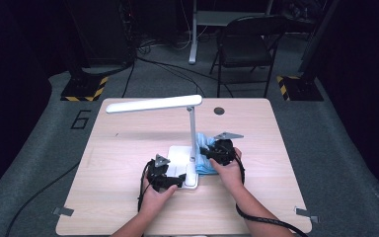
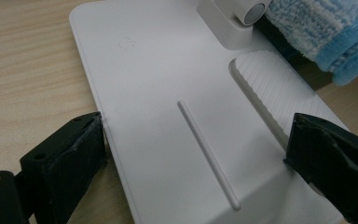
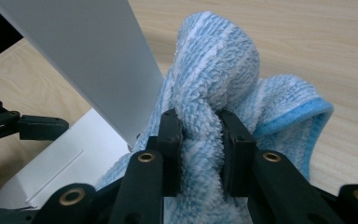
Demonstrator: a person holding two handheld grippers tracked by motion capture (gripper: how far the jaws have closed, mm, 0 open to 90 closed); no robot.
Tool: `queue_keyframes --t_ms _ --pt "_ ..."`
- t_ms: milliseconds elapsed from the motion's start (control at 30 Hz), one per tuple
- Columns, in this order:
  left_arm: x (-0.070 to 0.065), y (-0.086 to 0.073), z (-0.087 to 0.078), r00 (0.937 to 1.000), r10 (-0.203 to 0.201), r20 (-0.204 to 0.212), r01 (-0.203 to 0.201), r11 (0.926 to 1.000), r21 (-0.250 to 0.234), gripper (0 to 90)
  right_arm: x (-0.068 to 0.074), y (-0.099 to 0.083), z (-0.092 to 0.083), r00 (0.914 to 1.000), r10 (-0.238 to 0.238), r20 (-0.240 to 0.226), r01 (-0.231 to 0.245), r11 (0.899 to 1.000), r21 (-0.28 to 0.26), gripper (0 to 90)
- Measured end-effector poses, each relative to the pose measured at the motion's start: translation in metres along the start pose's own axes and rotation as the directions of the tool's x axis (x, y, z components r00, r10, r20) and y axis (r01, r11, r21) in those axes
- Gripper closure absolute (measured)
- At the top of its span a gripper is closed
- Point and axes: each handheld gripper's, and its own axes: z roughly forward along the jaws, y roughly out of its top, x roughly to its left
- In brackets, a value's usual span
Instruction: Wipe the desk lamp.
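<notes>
A: Where's the blue cloth [image 3: 214, 79]?
B: Bunched against the white lamp post [image 3: 88, 56], beside the lamp base [image 2: 168, 93] on the wooden table [image 1: 123, 148]. The right gripper [image 3: 200, 135] pinches a fold of it tight between both jaws.
A: And the left gripper [image 2: 196, 144]?
B: Its jaws straddle the near end of the base, pads against the two edges, holding it.
A: The lamp head [image 1: 153, 104]?
B: Reaching left, above the table.

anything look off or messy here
Nothing stands out. The lamp stands upright, its base flat between the left gripper jaws. The cloth is bunched, but only because the right gripper pinches it.
</notes>
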Motion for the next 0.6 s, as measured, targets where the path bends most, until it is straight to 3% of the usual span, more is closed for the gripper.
queue_keyframes --t_ms 233,333,400,600 --pt "0.001 0.0 0.0 0.9999 0.013 -0.001 -0.013 0.9999 0.002 4.2 -0.003 -0.007 0.01 0.9999 0.015 0.001 -0.015 1.0 0.026 72.1" --pt "0.001 0.0 0.0 0.9999 0.014 -0.001 -0.014 0.9999 0.002 4.2 -0.004 -0.011 0.014 0.9991 0.043 -0.008 -0.042 0.999 0.025 71.9" --pt "0.001 0.0 0.0 0.9999 0.015 -0.001 -0.015 0.9999 0.003 4.1 -0.007 -0.012 0.015 0.9997 0.012 -0.02 -0.012 1.0 0.024 71.9" --pt "0.001 0.0 0.0 0.9999 0.014 0.0 -0.014 0.9999 0.001 3.9 -0.005 -0.011 0.015 0.9991 0.041 -0.013 -0.041 0.998 0.04 72.3"
